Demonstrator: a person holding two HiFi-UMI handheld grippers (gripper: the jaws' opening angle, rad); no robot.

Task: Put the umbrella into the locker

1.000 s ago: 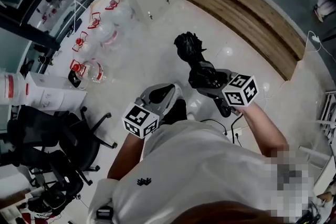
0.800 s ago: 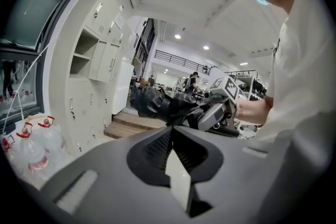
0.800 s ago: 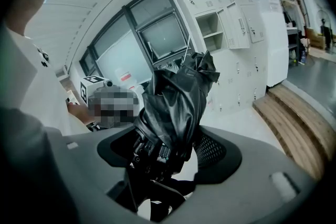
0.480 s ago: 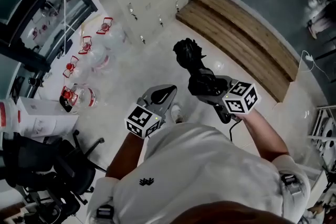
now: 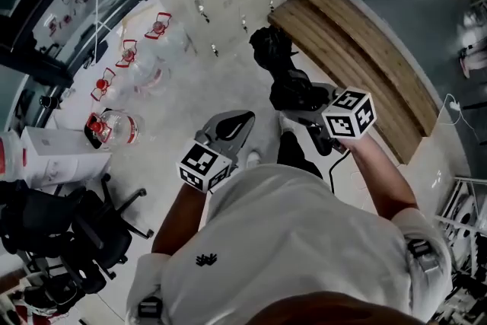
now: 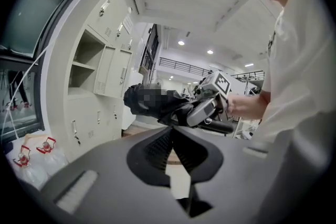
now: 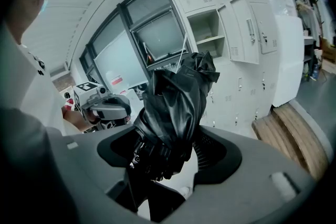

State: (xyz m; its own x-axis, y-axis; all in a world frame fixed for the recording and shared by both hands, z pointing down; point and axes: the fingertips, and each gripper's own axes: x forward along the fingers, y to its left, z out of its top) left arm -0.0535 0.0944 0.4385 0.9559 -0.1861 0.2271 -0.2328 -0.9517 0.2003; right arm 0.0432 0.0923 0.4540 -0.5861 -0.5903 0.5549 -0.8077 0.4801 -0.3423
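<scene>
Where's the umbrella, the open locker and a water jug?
umbrella [image 7: 176, 107], right gripper view, folded black cloth
open locker [image 7: 207, 26], right gripper view, back wall
water jug [image 5: 120, 129], head view, clear body

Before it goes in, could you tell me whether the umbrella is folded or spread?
Folded: the umbrella is a crumpled black bundle held in the right gripper.

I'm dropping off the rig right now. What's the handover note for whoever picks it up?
Right gripper: shut on the folded black umbrella, which sticks out up and forward past the jaws.
Left gripper: jaws together, nothing between them, held beside the right one.
Lockers: ahead of the person, not yet within reach. One open compartment with a shelf; the doors around it are closed.
Done: umbrella is in hand.
Left: get to the open compartment, put the umbrella in, let go.
</scene>
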